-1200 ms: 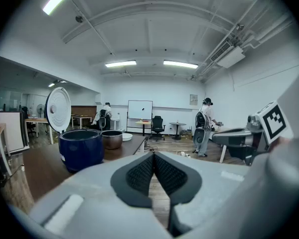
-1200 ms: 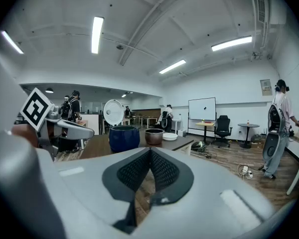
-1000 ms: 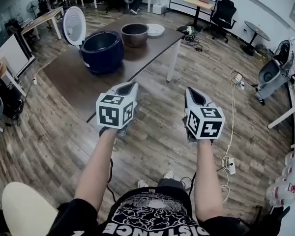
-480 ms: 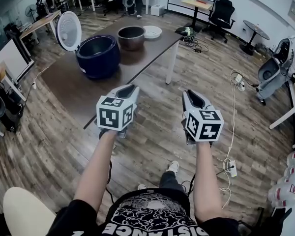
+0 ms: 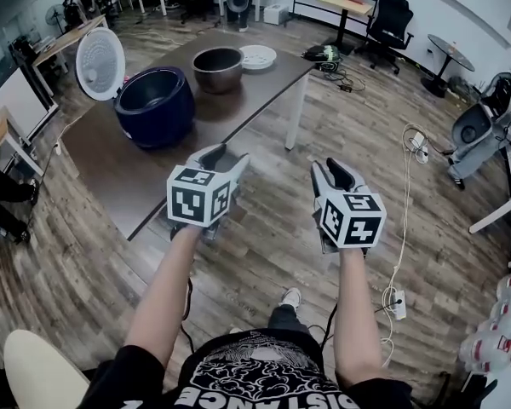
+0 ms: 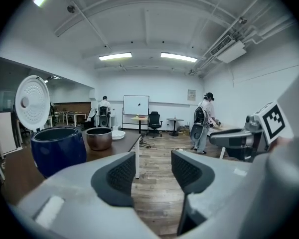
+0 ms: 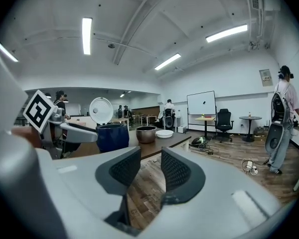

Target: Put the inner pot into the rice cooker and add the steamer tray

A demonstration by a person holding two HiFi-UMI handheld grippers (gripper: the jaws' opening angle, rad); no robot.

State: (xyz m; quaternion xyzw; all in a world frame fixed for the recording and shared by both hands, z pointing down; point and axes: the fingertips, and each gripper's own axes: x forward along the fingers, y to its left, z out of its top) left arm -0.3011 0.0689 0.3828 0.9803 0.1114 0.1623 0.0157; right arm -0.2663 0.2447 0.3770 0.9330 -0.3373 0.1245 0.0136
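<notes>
We held both grippers in the air over the wooden floor [image 5: 264, 228], before the near edge of the table [image 5: 145, 177], and neither one touched any task thing. The jaws of the left gripper [image 5: 224, 154] were opening and only the floor showed between them. The jaws of the right gripper [image 5: 335, 170] were also opening, with a narrower gap, and nothing stood between them either.

The rice cooker [image 5: 153, 106] stood in the middle part of the table, toward its left edge, with its lid [image 5: 100, 64] raised upright and its body empty. The inner pot [image 5: 217, 69] stood just beside it, toward the far edge. The steamer tray [image 5: 257, 56] lay next to the pot, near the far right corner.

We judged the pot to be stiff metal, smooth and rounded, so it could slip if we pinched its wall. The better place seemed the rim, one gripper on each opposite side, one jaw inside and one outside. It probably had some weight, so it should be kept level. The tray looked shallow and light, and we expected that one grip on its rim would be enough.
</notes>
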